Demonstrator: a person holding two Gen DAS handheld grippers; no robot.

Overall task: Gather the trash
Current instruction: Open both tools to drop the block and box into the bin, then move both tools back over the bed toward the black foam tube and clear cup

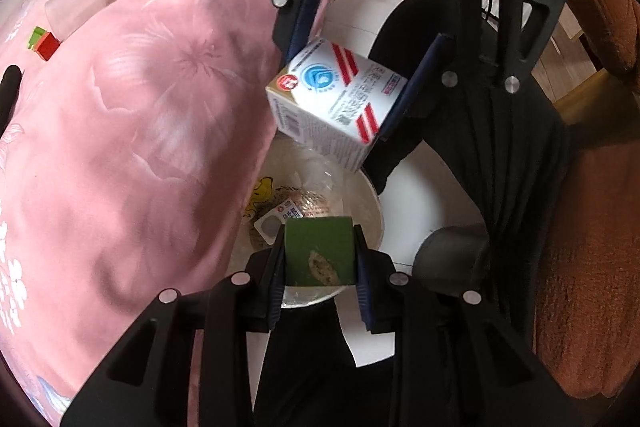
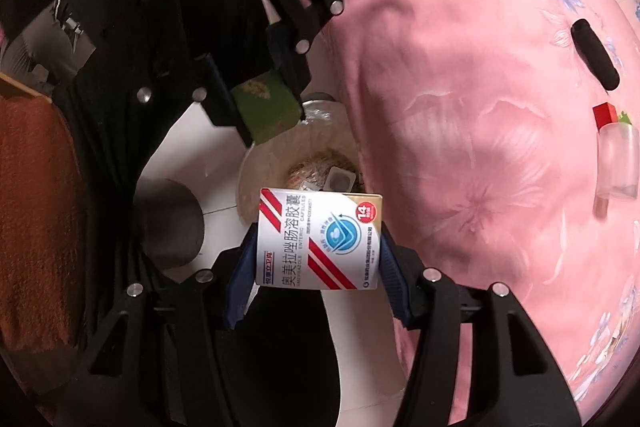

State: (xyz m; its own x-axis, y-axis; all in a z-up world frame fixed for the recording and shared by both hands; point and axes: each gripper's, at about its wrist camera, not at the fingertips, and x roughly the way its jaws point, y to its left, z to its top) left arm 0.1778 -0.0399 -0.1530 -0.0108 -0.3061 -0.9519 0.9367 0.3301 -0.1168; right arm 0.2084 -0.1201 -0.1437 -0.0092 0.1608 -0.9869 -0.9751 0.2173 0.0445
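Note:
My left gripper [image 1: 319, 247] is shut on a small dark green box [image 1: 320, 255] with a worn patch on its face. It hangs over a round white trash bin [image 1: 375, 205] lined with a clear bag. The bin holds wrappers and a blister pack [image 1: 269, 227]. My right gripper [image 2: 318, 239] is shut on a white medicine box [image 2: 320, 239] with red stripes and a blue logo. That box sits tilted between the blue pads, above the bin's [image 2: 243, 183] rim. In the right wrist view the green box [image 2: 266, 107] shows in the left gripper [image 2: 260, 99].
A pink floral bedcover [image 1: 140, 115] bulges right beside the bin. On it lie a clear plastic cup [image 1: 72, 7], a red and green block [image 1: 45, 45] and a black cylinder [image 2: 596, 55]. A grey shoe [image 1: 452, 255] and rust-brown fabric [image 1: 584, 267] lie on the bin's other side. A brown sleeve [image 1: 600, 27] shows.

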